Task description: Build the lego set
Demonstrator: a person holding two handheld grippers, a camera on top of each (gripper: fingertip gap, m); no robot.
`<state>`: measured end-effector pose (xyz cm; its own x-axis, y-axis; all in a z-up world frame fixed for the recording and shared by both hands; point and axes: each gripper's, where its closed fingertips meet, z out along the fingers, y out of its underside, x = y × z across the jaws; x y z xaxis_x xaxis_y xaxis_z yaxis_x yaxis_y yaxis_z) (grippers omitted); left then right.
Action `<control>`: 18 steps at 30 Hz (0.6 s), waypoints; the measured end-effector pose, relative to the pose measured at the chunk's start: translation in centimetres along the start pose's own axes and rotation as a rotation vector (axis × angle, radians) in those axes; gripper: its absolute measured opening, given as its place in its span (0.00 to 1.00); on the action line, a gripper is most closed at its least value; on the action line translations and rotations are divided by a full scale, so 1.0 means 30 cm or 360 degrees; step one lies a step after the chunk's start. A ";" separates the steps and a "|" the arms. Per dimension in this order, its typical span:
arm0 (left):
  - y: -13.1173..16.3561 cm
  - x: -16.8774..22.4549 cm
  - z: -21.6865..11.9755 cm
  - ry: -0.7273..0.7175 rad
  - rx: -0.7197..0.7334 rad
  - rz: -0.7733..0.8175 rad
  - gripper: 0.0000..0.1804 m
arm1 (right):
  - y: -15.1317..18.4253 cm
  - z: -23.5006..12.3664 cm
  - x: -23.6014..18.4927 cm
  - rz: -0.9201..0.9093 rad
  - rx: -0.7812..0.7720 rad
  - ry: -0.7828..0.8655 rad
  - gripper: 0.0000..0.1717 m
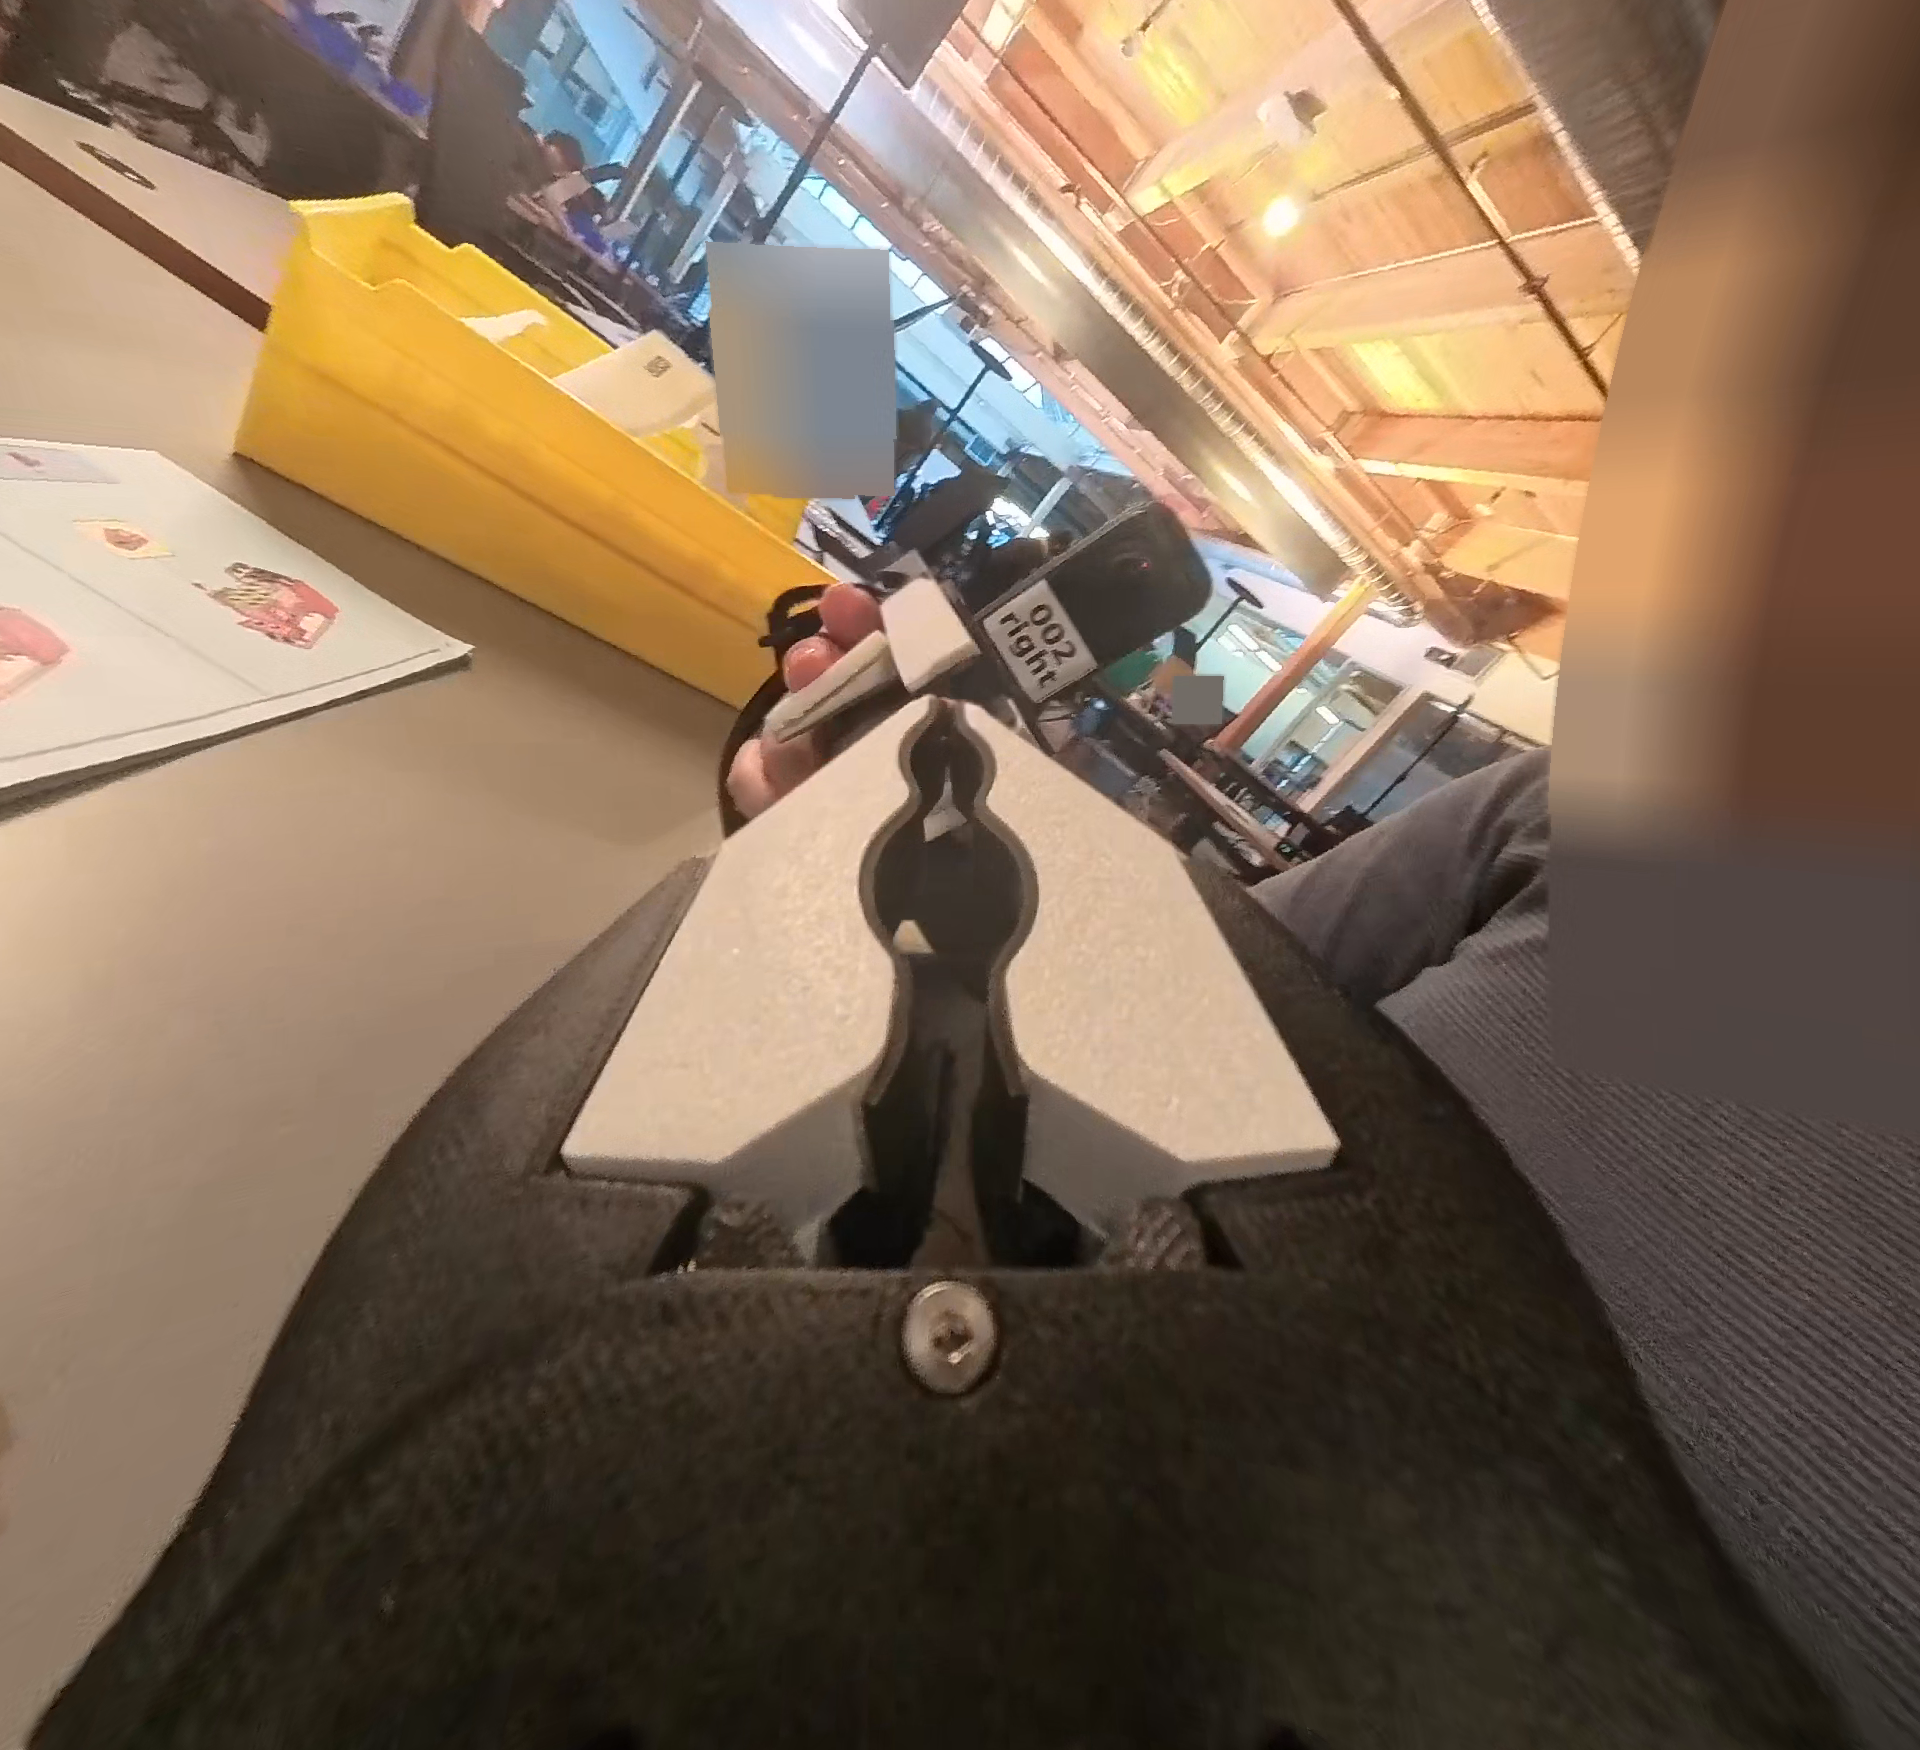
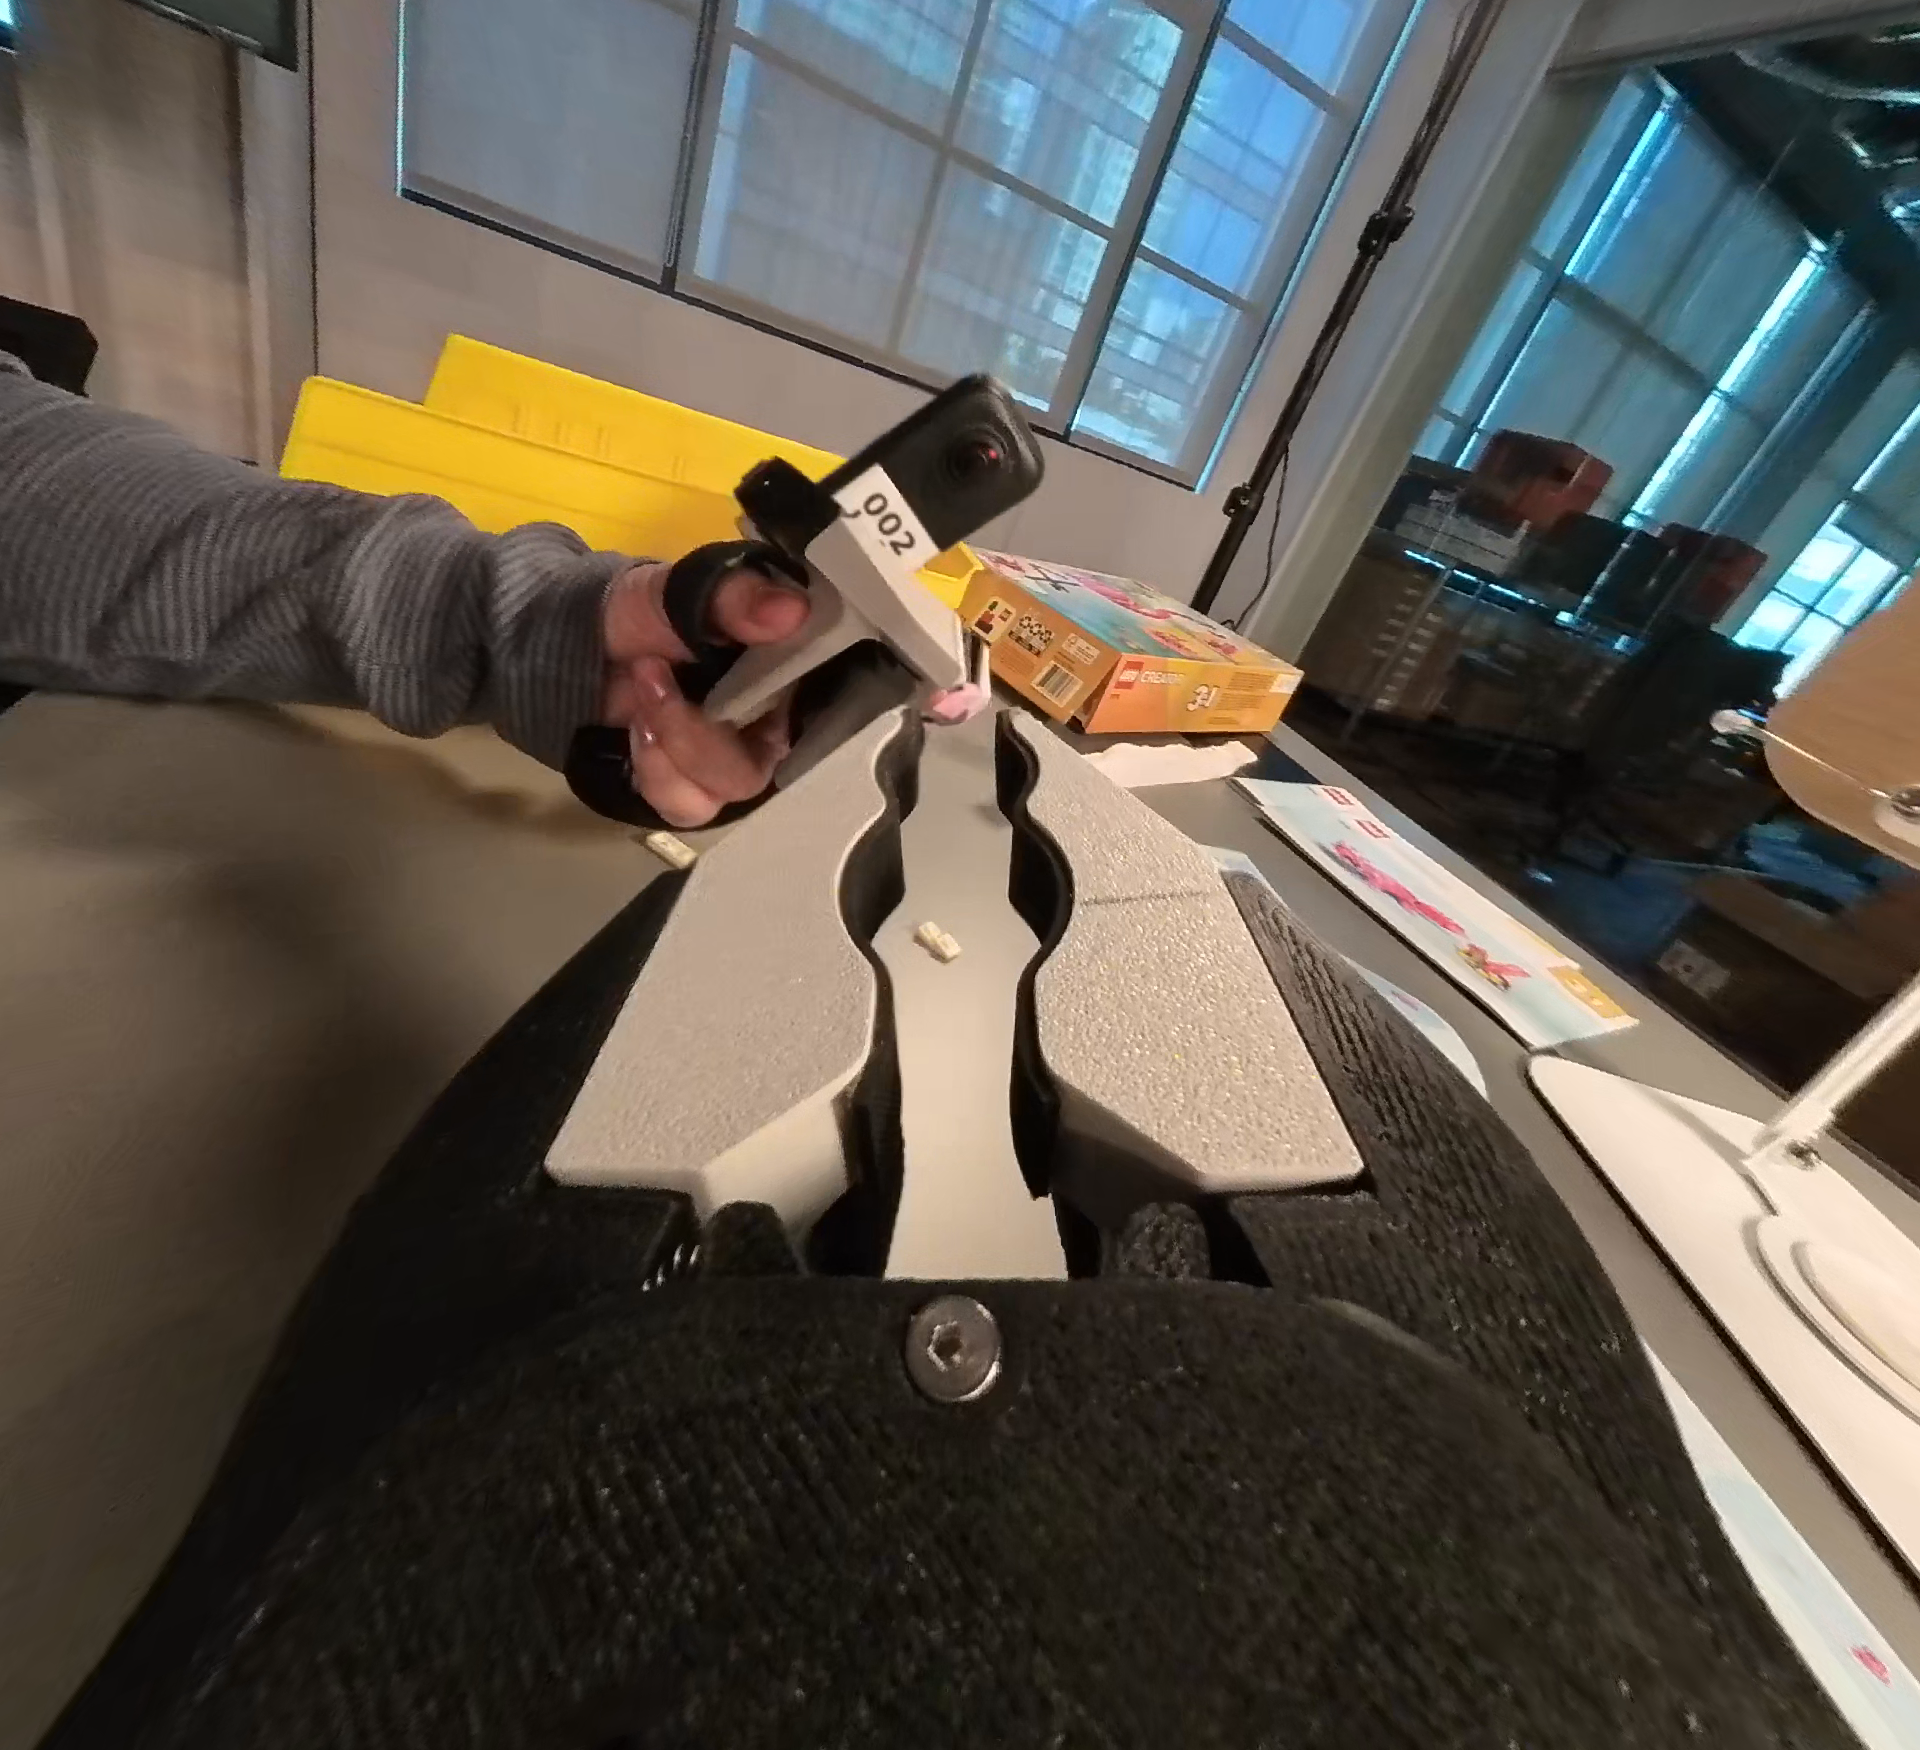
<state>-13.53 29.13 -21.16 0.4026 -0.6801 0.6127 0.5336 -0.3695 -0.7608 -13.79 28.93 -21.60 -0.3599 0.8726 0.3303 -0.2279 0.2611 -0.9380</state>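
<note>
Right gripper point(image 2: 951, 724) spread over table point(image 2: 260, 921) — left gripper point(image 2: 961, 698) pinching pink piece point(image 2: 958, 708), tips pointing down.

The left hand-held gripper point(image 1: 940, 713) pointed up and forward with its grey fingers point(image 1: 790, 931) closed tip to tip, gripped by a hand point(image 2: 686, 713) in a striped grey sleeve. The right hand-held gripper point(image 2: 961, 724) was level, its fingers point(image 2: 1132, 931) slightly apart around bare air.

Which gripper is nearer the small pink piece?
Left. The left gripper holds the pink piece at its shut fingertips. The right gripper is open, its tips close beside the piece but not gripping it.
</note>
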 end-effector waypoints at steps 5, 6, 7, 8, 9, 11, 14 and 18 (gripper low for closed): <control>0.005 0.035 0.009 0.0153 0.0009 -0.0092 0.00 | -0.023 0.004 -0.014 -0.0040 0.0043 -0.0007 0.07; 0.005 0.038 0.010 0.0167 0.0012 -0.0101 0.00 | -0.027 0.005 -0.017 -0.0048 0.0048 -0.0009 0.06; 0.006 0.039 0.011 0.0173 0.0010 -0.0108 0.00 | -0.029 0.006 -0.019 -0.0057 0.0049 -0.0010 0.05; 0.005 0.038 0.010 0.0177 0.0012 -0.0115 0.00 | -0.029 0.007 -0.020 -0.0069 0.0047 -0.0007 0.04; 0.004 0.039 0.009 0.0182 0.0016 -0.0121 0.00 | -0.029 0.007 -0.020 -0.0082 0.0047 0.0000 0.04; 0.004 0.037 0.007 0.0195 0.0016 -0.0136 0.00 | -0.030 0.010 -0.022 -0.0101 0.0044 0.0008 0.04; 0.011 0.037 0.006 0.0215 0.0005 -0.0161 0.00 | -0.032 0.012 -0.024 -0.0117 0.0047 0.0013 0.05; 0.025 0.036 0.017 0.0228 -0.0020 -0.0187 0.00 | -0.037 0.014 -0.035 -0.0124 0.0052 -0.0010 0.05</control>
<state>-12.32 28.43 -20.96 0.2274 -0.7150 0.6611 0.5610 -0.4587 -0.6891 -13.55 27.54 -20.87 -0.3456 0.8475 0.4029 -0.2846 0.3145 -0.9056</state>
